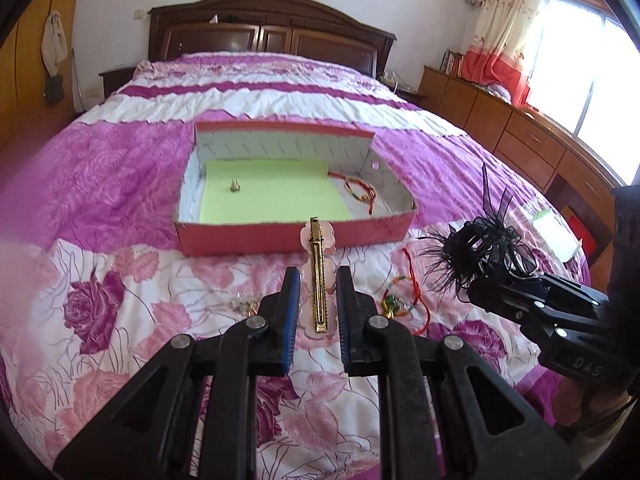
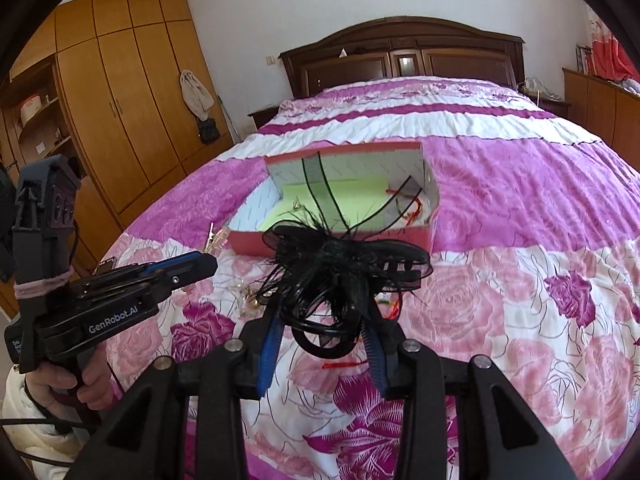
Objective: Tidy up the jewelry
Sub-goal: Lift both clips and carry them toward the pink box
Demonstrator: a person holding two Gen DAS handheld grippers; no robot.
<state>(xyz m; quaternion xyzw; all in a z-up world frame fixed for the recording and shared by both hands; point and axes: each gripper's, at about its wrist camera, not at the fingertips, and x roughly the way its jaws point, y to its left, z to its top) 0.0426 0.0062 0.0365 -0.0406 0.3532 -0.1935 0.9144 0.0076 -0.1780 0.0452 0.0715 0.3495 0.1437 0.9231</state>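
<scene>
The left gripper (image 1: 318,280) pinches a gold hair clip (image 1: 318,276) just in front of the red box (image 1: 296,236) on the bed (image 1: 120,184). The right gripper (image 2: 324,328), right of the box, clamps a black feathered hairpiece (image 2: 340,264). A red bracelet (image 1: 360,192) lies inside the box.

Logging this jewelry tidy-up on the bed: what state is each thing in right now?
Left gripper: jaws shut on gold hair clip.
Right gripper: jaws shut on black feathered hairpiece.
Pink box: open, holds a red cord bracelet and a small trinket.
Beaded bracelet: loose on bedspread.
</scene>
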